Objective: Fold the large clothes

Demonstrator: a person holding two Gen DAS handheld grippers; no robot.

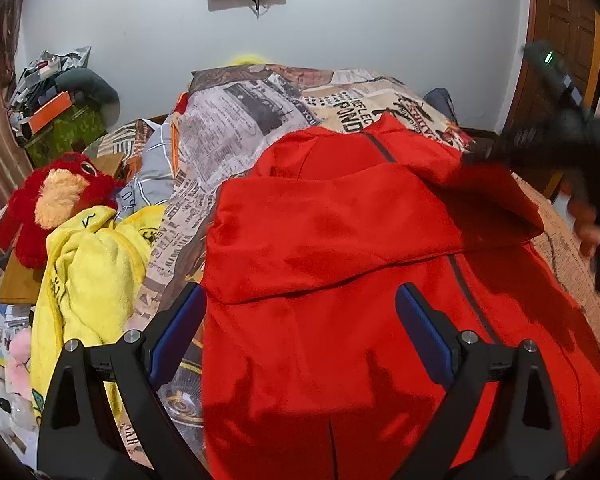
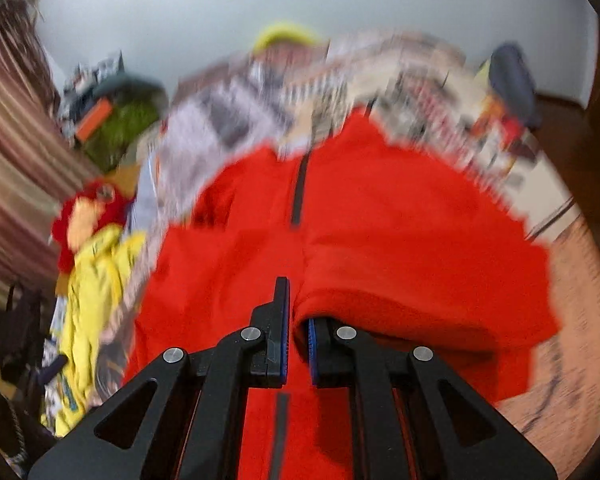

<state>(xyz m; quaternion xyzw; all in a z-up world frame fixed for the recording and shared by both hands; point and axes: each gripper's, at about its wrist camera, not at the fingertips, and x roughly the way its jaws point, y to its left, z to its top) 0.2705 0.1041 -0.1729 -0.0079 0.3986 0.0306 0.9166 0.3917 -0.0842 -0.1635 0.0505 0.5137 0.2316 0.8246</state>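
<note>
A large red jacket with a dark zipper lies spread on the bed, its left sleeve folded across the chest. My left gripper is open and empty, hovering over the jacket's lower part. My right gripper is shut on a fold of the red jacket, holding the right side lifted over the body. The right wrist view is blurred by motion. The right gripper also shows in the left wrist view at the right edge, gripping red cloth.
A newspaper-print bedspread covers the bed. A yellow garment and a red plush toy lie at the left. A cluttered pile stands at the back left. A wooden door is at the right.
</note>
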